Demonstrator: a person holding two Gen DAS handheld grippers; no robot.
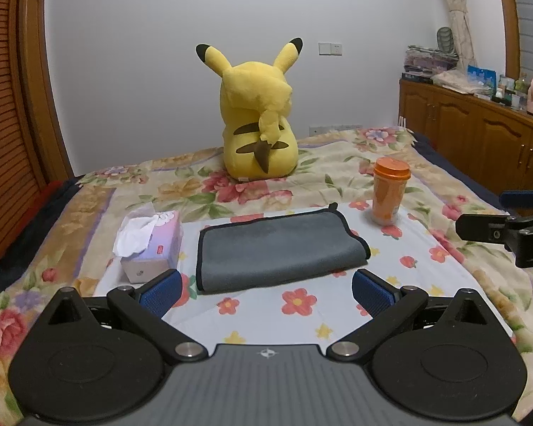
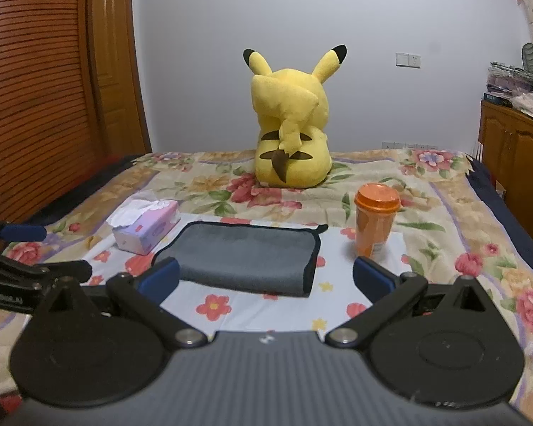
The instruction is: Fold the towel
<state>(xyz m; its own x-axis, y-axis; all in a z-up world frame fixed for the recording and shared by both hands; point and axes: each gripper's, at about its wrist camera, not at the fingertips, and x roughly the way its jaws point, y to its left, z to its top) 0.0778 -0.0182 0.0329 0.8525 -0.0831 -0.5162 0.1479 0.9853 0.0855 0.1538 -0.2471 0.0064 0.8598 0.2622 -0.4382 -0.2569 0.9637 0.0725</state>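
The grey towel (image 1: 280,250) lay folded flat on the flowered bedsheet (image 1: 302,319), at 12 o'clock from both grippers. The left gripper (image 1: 266,293) had its jaws wide open and held nothing. The right gripper (image 2: 266,280) was wide open too, empty. A tissue box (image 1: 151,245) stood at 9 o'clock of the towel, an orange cup (image 1: 389,191) at 2 o'clock, and a yellow plush toy (image 1: 257,120) sat behind.

Soft, even indoor light, faint shadows, sharp centre, strong fisheye bending at the edges.
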